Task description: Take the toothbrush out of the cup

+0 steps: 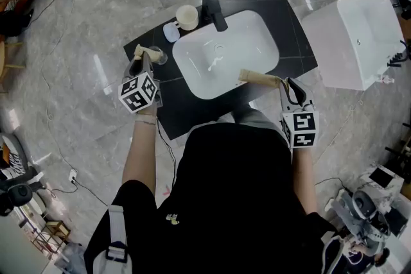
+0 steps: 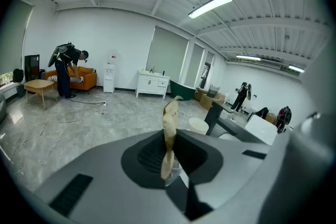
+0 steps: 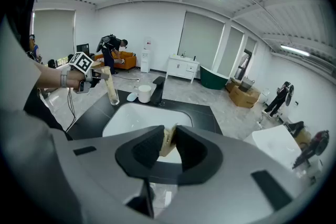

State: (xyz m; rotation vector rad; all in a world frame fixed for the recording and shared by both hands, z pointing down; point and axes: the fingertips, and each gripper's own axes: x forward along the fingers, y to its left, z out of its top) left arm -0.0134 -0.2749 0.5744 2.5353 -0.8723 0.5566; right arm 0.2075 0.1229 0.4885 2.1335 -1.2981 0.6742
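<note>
A clear glass cup (image 1: 158, 58) stands on the black counter (image 1: 192, 106) left of the sink, and a beige toothbrush (image 1: 142, 50) stands upright in it. My left gripper (image 1: 143, 61) is shut on this toothbrush; in the left gripper view the toothbrush (image 2: 169, 123) runs between the pads down into the cup (image 2: 175, 171). The right gripper view shows the same cup (image 3: 114, 99) beneath the left gripper (image 3: 95, 77). My right gripper (image 1: 282, 83) is shut on a second beige toothbrush (image 1: 259, 78) at the sink's right rim, where it (image 3: 168, 140) is pinched between the pads.
A white sink basin (image 1: 225, 51) fills the counter's middle, with a black faucet (image 1: 214, 8) behind it. A white mug (image 1: 187, 17) and a pale blue dish (image 1: 171, 31) sit at the back left. A white tub (image 1: 356, 42) stands to the right on the floor.
</note>
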